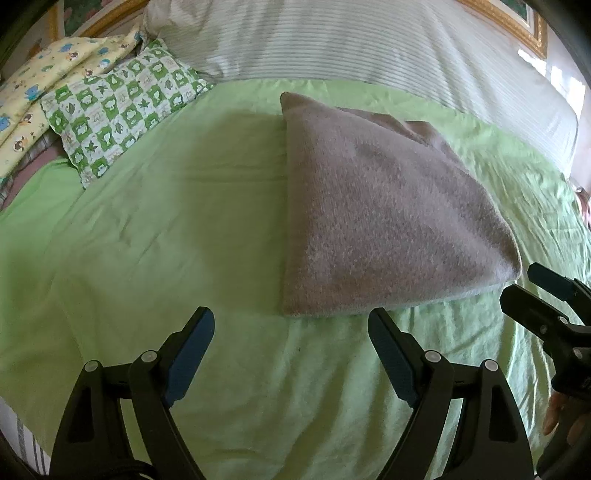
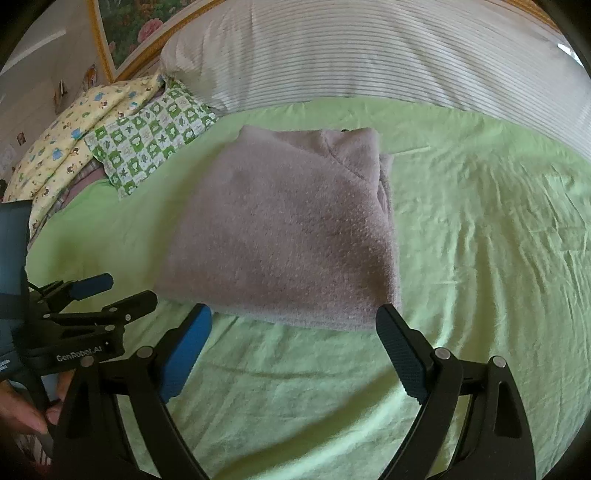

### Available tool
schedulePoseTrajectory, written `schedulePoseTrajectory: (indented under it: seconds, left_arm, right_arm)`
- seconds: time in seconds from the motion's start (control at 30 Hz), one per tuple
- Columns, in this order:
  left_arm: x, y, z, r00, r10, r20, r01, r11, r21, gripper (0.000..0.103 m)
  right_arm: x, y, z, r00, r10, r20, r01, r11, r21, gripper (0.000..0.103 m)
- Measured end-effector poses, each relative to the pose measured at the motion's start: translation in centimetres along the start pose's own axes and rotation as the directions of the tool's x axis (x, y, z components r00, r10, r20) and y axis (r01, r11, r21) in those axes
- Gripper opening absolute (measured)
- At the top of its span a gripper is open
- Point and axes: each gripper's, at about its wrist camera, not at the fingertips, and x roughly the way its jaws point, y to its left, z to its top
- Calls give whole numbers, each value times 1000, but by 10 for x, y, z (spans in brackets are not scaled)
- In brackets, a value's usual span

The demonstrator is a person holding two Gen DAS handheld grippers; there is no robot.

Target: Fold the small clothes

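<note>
Currently, a folded mauve fleece garment (image 1: 388, 206) lies flat on the light green bed sheet (image 1: 147, 221), filling the centre-right of my left wrist view and the centre of my right wrist view (image 2: 291, 229). My left claw (image 1: 291, 350) hangs at the bottom centre of its frame with its blue-padded fingers (image 1: 192, 354) spread wide apart, holding nothing, its tips just short of the garment's near edge. My right claw (image 2: 295, 347) sits likewise at the bottom of its own frame, fingers (image 2: 186, 350) wide apart and empty, the garment's near hem just beyond the tips. Each claw shows in the other's camera: the right one at the right edge of the left view (image 1: 546, 306), the left one at the lower left of the right view (image 2: 96, 295). At the upper left of both frames, a green-and-white checked pillow (image 1: 122, 103) rests on the sheet beside a yellow cartoon-print cloth (image 1: 44, 81). Across the top runs a white striped bolster pillow (image 1: 332, 40). A gilt-framed floral picture (image 2: 129, 26) hangs at the upper left of the right view.
</note>
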Motion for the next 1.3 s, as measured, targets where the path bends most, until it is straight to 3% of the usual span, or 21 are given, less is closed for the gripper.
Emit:
schedulePoseTrajectory:
  seconds: [1.3]
  left_arm:
    - [-12, -15, 2, 1000, -7, 24, 6, 1000, 21, 86]
  right_arm:
    - [-12, -2, 10, 999, -3, 35, 3, 1000, 5, 91]
